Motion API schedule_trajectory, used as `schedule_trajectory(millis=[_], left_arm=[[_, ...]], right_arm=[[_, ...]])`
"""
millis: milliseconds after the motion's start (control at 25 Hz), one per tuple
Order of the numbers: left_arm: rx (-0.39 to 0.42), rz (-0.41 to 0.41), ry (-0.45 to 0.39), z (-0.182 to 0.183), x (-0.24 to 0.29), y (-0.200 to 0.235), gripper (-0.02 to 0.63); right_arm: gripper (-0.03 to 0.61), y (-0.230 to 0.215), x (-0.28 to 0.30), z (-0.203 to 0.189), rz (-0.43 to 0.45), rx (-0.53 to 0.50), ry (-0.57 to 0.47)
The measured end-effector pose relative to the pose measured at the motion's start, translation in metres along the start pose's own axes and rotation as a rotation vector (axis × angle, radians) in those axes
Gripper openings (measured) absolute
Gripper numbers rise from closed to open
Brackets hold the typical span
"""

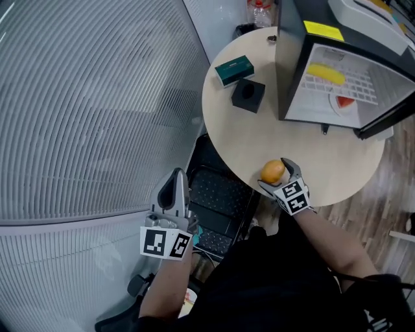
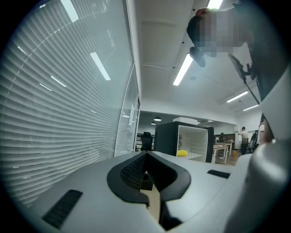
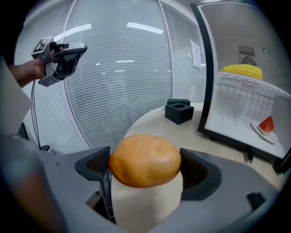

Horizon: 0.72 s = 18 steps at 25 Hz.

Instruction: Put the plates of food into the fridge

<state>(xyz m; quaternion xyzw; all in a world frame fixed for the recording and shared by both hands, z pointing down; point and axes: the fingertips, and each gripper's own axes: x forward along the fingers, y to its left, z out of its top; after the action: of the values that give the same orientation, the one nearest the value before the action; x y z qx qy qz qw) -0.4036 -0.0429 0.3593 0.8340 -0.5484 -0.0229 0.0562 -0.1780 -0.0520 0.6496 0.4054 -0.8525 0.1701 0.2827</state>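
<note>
My right gripper (image 1: 276,176) is shut on an orange round fruit (image 1: 273,171) just over the near edge of the round table (image 1: 259,142). In the right gripper view the fruit (image 3: 144,159) fills the gap between the jaws of that gripper (image 3: 145,167). The open mini fridge (image 1: 292,65) stands at the table's far right. It holds yellow food (image 1: 326,73) on the wire shelf and a plate with a watermelon slice (image 1: 342,102) below. My left gripper (image 1: 175,180) is shut and empty, off the table to the left by the blinds.
A black block (image 1: 248,94) and a green box (image 1: 235,69) lie on the table left of the fridge. The fridge door (image 1: 386,120) swings out at the right. A black chair (image 1: 217,201) sits under the table's near-left edge. A bottle (image 1: 262,11) stands behind.
</note>
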Motion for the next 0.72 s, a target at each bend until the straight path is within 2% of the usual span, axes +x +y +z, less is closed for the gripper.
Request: schedule_trajectory(millis=[720], left_arm=[[0.023, -0.152, -0.045, 0.024, 0.083, -0.09, 0.005]], right_arm=[[0.492, -0.091, -0.091, 0.067, -0.108, 0.058, -0.19]])
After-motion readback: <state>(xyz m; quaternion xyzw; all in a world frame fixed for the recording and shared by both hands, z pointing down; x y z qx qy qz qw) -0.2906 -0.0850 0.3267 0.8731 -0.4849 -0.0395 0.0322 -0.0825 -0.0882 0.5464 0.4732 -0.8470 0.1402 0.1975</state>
